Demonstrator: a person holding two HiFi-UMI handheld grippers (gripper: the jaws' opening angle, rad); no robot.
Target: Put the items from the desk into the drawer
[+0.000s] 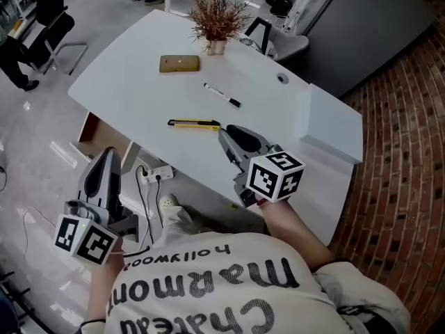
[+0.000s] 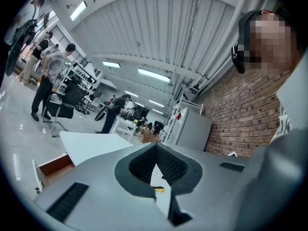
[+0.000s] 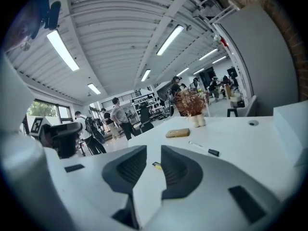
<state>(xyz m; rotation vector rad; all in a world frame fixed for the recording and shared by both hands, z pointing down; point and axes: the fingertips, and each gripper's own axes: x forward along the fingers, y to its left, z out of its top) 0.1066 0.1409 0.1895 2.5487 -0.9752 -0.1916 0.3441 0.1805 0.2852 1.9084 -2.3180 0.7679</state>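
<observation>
Yellow knife (image 1: 194,124), marker (image 1: 222,94), wood block (image 1: 179,63) on bench (image 1: 132,82); R tool (image 1: 228,134) slightly open, L tool (image 1: 106,155) shut, both empty.

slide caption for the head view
Right gripper, open, faces a yellow utility knife on the desk; left gripper shut

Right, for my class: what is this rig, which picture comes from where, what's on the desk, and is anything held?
No robot: a person holds a pair of two-jaw grippers. One picture comes from a camera on the person's head, looking down; the other two cameras ride on the grippers. On the desk lie a wooden block, a marker and a yellow utility knife, plus a potted dried plant. The left gripper is shut, off the desk's side; the right gripper, jaws slightly apart, hovers over the desk. Both are empty.
</observation>
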